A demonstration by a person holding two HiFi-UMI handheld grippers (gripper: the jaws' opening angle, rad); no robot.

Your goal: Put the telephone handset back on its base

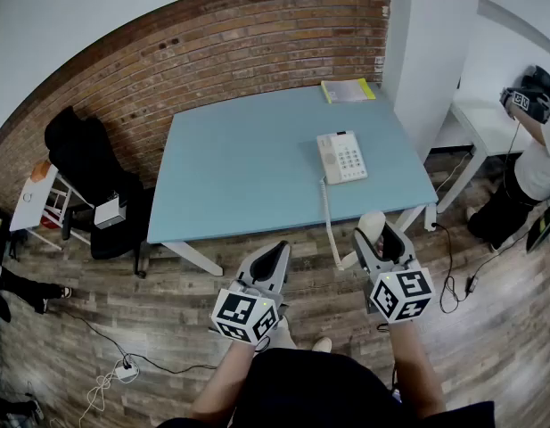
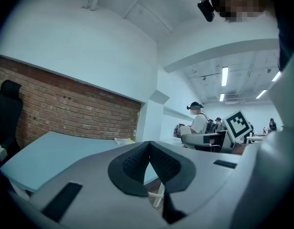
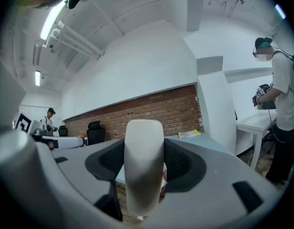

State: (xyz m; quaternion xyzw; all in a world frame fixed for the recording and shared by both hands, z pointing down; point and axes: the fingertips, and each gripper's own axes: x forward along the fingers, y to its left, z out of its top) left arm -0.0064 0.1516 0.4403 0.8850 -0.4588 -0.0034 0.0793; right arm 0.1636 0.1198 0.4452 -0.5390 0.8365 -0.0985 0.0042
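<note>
The handset (image 3: 143, 166) is clamped upright between the pads of your right gripper (image 1: 380, 242); the jaws stand wide, pressed on its sides, with one rounded end projecting past them. It is held in the air off the near edge of the table (image 1: 239, 176), by the near right corner; the base (image 1: 342, 157) lies on the table close to the right edge, well apart from it. Treat the handset as light, rigid and smooth, so likely to slip or twist; grip it mid-shaft, and allow for drag from the cord (image 1: 328, 217). The left gripper (image 1: 273, 261) is closed, its tips meeting on nothing. Only the head view shows base, cord and gap; only the right gripper view shows pad contact, and there the base is not seen.
</note>
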